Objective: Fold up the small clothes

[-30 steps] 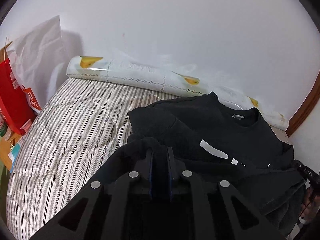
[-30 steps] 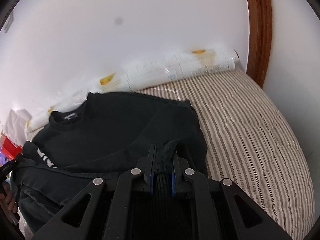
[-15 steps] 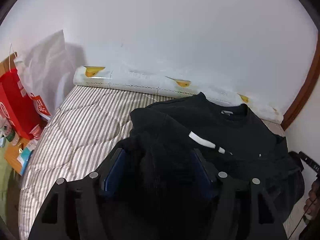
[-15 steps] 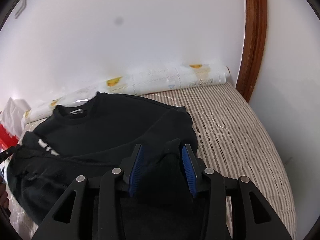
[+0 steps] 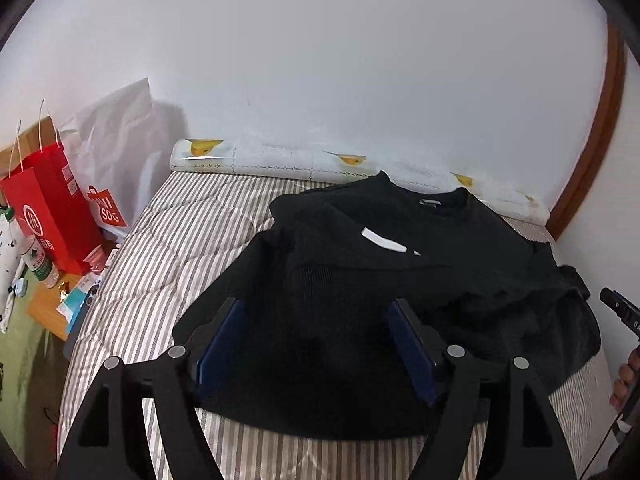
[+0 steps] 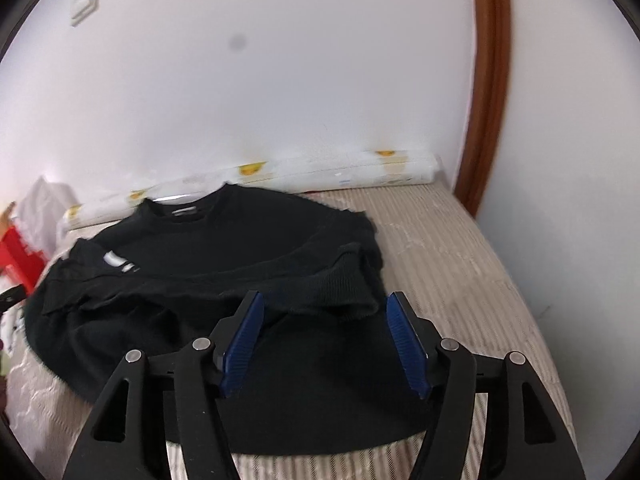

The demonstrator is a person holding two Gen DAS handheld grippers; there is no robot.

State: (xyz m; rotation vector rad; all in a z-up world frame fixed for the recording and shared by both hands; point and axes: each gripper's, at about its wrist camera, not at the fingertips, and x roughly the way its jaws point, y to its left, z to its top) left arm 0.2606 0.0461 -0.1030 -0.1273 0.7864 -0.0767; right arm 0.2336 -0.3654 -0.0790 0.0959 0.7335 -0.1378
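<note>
A black sweatshirt (image 5: 400, 264) lies on the striped bed, its lower part folded up over the body, collar toward the wall. It also shows in the right wrist view (image 6: 224, 256). My left gripper (image 5: 316, 312) is open, its blue pads spread wide over the sweatshirt's left folded edge, holding nothing. My right gripper (image 6: 324, 308) is open over the right folded edge, where a ribbed cuff (image 6: 340, 288) lies between the jaws, not pinched.
The striped quilt (image 5: 176, 248) covers the bed. A rolled white mat with yellow prints (image 5: 280, 160) lies along the wall. Red and white shopping bags (image 5: 52, 204) and clutter stand left of the bed. A brown door frame (image 6: 488, 80) is at the right.
Both grippers were shut on the sweatshirt's edge a second ago. They have opened, let the fabric drop onto the body, and drawn back and up.
</note>
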